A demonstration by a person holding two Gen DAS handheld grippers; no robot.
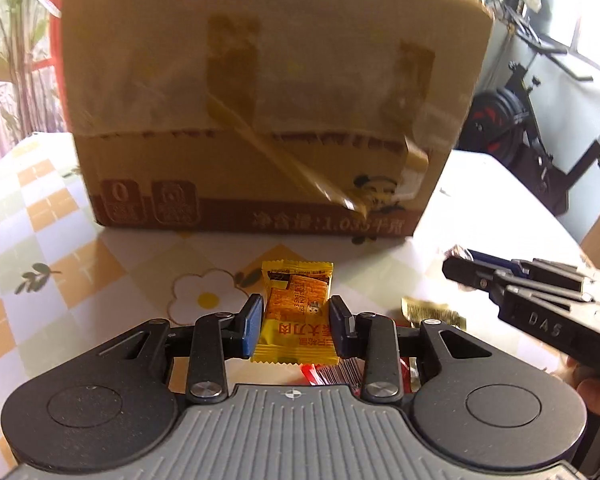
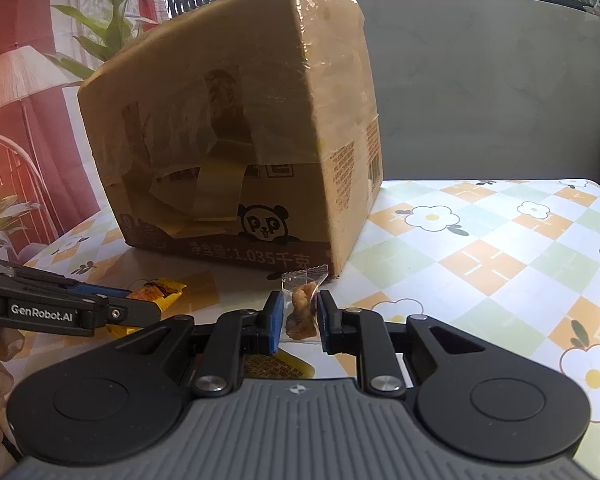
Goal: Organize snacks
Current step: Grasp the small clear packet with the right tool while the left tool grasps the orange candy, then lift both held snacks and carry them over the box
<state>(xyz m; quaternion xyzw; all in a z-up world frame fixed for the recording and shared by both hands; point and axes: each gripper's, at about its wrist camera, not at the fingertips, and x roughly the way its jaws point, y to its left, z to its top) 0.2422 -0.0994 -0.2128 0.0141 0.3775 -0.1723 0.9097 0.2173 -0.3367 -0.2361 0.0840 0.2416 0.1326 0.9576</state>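
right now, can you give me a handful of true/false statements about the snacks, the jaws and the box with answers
1. The left gripper has its jaws closed on a yellow snack packet. True.
2. The right gripper is empty. False: its jaws are shut on a clear snack packet with brown pieces inside.
3. The cardboard box stands on the table beyond both grippers. True.
4. The tablecloth is plain white. False: it is checked in orange and green, with white flowers.
5. The box shows a panda drawing on its side. True.
6. The box is wrapped in red paper. False: it is brown cardboard with tape on it.
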